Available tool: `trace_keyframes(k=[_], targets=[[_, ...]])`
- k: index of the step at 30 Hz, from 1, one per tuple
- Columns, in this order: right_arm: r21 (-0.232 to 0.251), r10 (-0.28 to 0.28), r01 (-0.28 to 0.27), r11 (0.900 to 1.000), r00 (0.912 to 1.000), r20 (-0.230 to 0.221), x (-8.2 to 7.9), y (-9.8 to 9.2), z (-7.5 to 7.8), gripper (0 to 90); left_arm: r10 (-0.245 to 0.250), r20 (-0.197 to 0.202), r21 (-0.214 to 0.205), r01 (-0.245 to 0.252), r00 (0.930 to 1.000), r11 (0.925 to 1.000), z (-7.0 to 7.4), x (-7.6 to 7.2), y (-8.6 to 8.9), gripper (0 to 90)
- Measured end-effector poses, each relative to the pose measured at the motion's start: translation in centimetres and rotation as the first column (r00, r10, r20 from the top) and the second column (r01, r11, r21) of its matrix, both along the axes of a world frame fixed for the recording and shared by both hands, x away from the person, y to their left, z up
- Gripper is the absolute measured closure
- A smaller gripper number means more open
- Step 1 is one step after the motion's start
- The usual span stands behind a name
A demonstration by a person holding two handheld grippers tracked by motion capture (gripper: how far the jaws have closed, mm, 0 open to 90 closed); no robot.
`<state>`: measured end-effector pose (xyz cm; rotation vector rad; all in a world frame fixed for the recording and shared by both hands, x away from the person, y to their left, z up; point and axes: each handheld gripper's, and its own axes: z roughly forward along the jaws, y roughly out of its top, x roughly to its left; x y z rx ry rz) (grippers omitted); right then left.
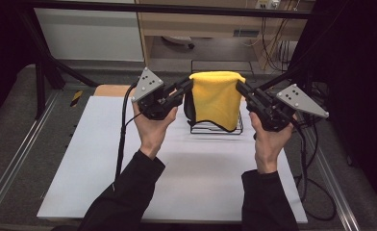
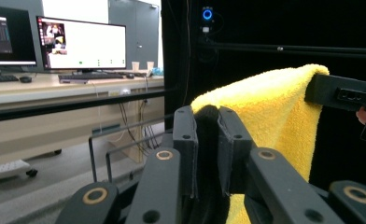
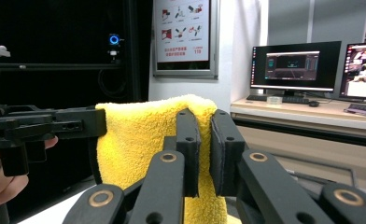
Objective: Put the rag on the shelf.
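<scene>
A yellow towel hangs stretched between my two grippers above a black wire rack, its lower edge reaching down to the rack. My left gripper is shut on the towel's upper left corner, where a dark fold sits between the jaws beside the yellow towel. My right gripper is shut on the upper right corner; yellow towel is pinched between its jaws. Each gripper view shows the other gripper, the right one and the left one, at the towel's far corner.
The rack stands at the far end of a white board on the table. Metal rails run along both sides and black frame posts rise at the back. A desk with monitors lies beyond.
</scene>
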<state>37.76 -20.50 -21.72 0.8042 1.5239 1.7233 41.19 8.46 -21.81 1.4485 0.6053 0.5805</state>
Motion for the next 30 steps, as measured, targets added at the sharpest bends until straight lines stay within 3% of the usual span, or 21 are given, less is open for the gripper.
trace_keyframes(k=[4, 17, 30], targets=[[0.000, -0.011, 0.011, 0.9999, 0.9998, 0.016, 0.2, -0.4, 0.9, 83.8, -0.019, -0.001, -0.028, 0.019, 0.9998, 0.9994, 0.8, 0.4, -0.3, 79.1], [-0.001, -0.040, 0.040, 0.9992, 0.9983, 0.043, 1.5, -1.2, 3.3, 83.8, -0.014, 0.029, -0.052, 0.016, 0.9995, 0.9985, 2.9, 1.8, -1.5, 79.1], [0.016, -0.055, 0.054, 0.9984, 0.9965, 0.064, 2.3, -2.1, 5.4, 83.7, -0.001, 0.068, -0.039, 0.004, 0.9977, 0.9992, 5.2, 2.3, -2.7, 79.1]])
